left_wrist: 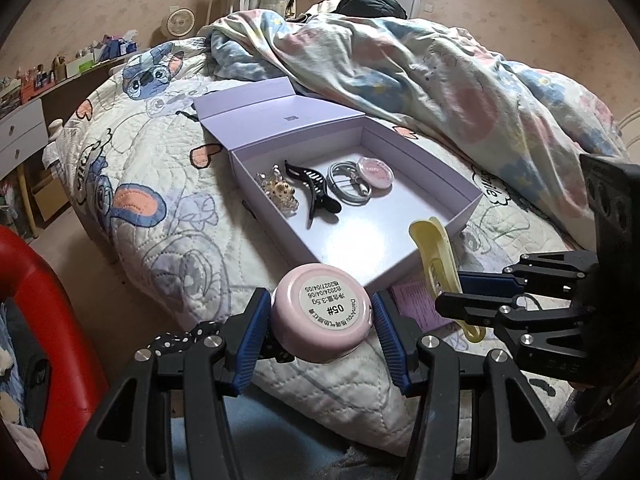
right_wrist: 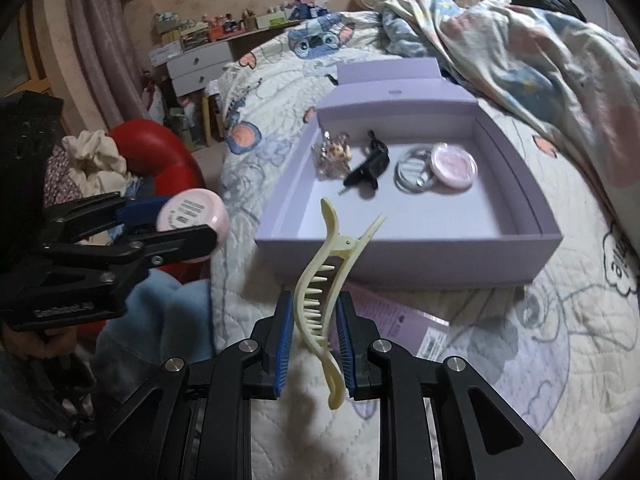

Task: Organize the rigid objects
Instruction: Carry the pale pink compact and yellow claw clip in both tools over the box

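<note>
An open lilac box (left_wrist: 460,216) (right_wrist: 400,256) lies on the quilted bed. In it lie a clear beaded clip (left_wrist: 280,192) (right_wrist: 332,156), a black claw clip (left_wrist: 312,192) (right_wrist: 366,170), a coiled white cable (left_wrist: 346,182) (right_wrist: 414,172) and a pink round compact (left_wrist: 376,170) (right_wrist: 454,164). My left gripper (left_wrist: 320,328) (right_wrist: 172,224) is shut on a pink round jar (left_wrist: 324,316) (right_wrist: 196,216), held near the box's front corner. My right gripper (right_wrist: 312,340) (left_wrist: 460,296) is shut on a yellow hair clip (right_wrist: 324,284) (left_wrist: 436,256), held just before the box's front wall.
A purple leaflet (right_wrist: 404,320) (left_wrist: 416,300) lies on the quilt in front of the box. A crumpled duvet (left_wrist: 420,76) (right_wrist: 540,60) lies behind and right of the box. A red chair (left_wrist: 36,280) (right_wrist: 160,148) stands off the bed's left edge. A cluttered dresser (right_wrist: 200,64) stands by the wall.
</note>
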